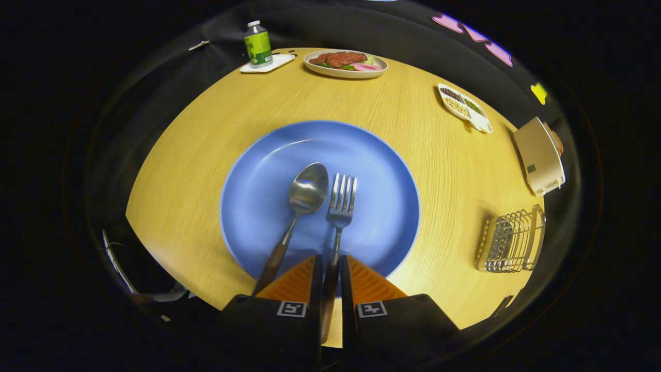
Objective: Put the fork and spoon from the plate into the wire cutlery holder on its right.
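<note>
gripper (pixel 330 268) | jaws nearly closed, fingers (pixel 297 281) flanking fork handle (pixel 329 289) | contact unclear

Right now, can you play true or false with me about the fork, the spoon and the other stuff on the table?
1. The fork lies on the blue plate. True.
2. The tool has its fingers around the spoon's handle. False: the fork's handle runs between the two fingers, which look closed on it; the spoon lies just beside them.
3. The wire cutlery holder already has a fork in it. False: it looks empty, and both pieces are on the plate.
4. A green bottle stands at the table's far edge, beyond the plate. True.
5. A plate of food sits beside that bottle. True.
</note>
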Motion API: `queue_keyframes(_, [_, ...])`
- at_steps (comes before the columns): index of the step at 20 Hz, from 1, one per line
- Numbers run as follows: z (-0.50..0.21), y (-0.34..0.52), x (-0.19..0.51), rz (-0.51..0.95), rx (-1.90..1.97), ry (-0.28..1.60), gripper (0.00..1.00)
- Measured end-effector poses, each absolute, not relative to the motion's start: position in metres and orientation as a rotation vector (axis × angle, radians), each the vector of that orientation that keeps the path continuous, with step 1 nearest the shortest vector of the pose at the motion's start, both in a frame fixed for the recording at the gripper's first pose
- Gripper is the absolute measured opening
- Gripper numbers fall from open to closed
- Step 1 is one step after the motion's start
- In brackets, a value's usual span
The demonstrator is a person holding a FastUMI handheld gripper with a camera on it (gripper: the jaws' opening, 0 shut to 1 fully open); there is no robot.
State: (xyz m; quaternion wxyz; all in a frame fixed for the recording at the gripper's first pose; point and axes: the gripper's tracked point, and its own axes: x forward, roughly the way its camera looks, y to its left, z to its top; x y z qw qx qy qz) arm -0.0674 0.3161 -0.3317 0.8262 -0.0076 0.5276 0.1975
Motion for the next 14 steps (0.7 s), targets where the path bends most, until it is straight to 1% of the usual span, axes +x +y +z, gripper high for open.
queue_keyframes(1, [-0.333, 0.318, -0.064, 0.405, -0.001, 1.129, 0.23])
queue_keyframes(2, [-0.331, 0.319, -0.064, 0.405, 0.019, 1.138, 0.20])
queue_keyframes(3, [-0.331, 0.322, -0.063, 0.405, 0.044, 1.147, 0.13])
queue_keyframes(4, [-0.329, 0.324, -0.062, 0.408, 0.066, 1.148, 0.11])
queue_keyframes(11, [-0.306, 0.306, -0.047, 0.397, 0.128, 1.084, 0.11])
queue_keyframes(14, [-0.309, 0.301, -0.042, 0.405, 0.131, 1.085, 0.10])
